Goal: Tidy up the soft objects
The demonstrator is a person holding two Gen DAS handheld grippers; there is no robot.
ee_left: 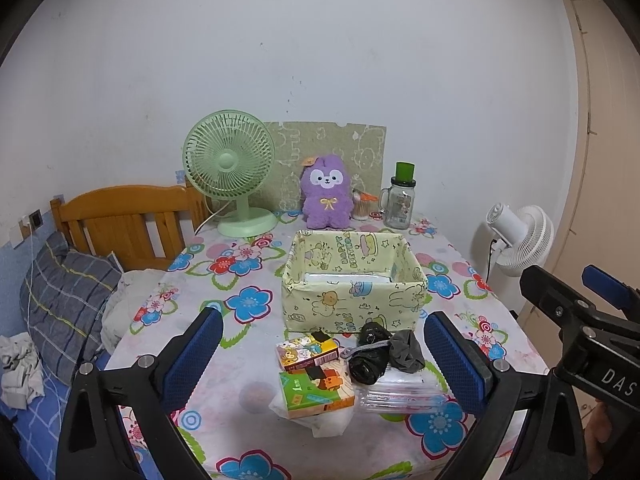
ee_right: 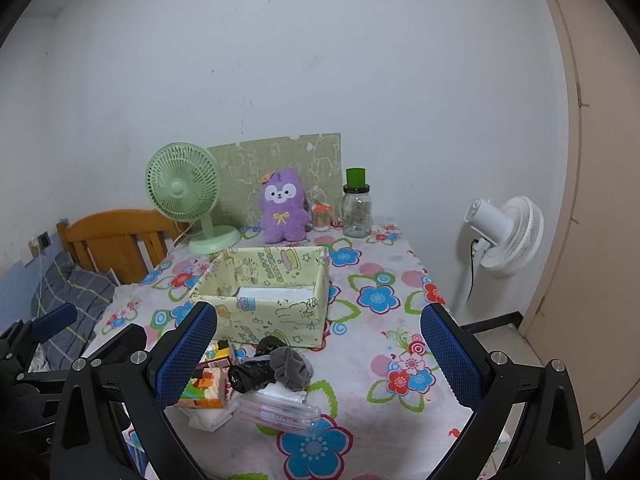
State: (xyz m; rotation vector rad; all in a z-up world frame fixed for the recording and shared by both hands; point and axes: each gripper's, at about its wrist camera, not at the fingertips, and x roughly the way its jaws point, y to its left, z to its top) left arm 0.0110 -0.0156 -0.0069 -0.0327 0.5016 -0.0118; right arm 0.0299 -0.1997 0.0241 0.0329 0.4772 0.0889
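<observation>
A box (ee_left: 352,284) sits mid-tabletop (ee_left: 248,396). Before it, near the front edge, lie cartons (ee_left: 314,376), a rolled bag (ee_left: 370,354), a sock (ee_left: 406,350) and a clear pouch (ee_left: 400,394). Along the back edge stand a fan (ee_left: 230,172), a plush toy (ee_left: 327,194) and a jar (ee_left: 398,204).

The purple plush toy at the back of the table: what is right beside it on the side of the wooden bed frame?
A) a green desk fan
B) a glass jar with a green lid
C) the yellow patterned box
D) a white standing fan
A: the green desk fan stands next to the purple plush toy on the bed side; the glass jar is on the other side.
</observation>
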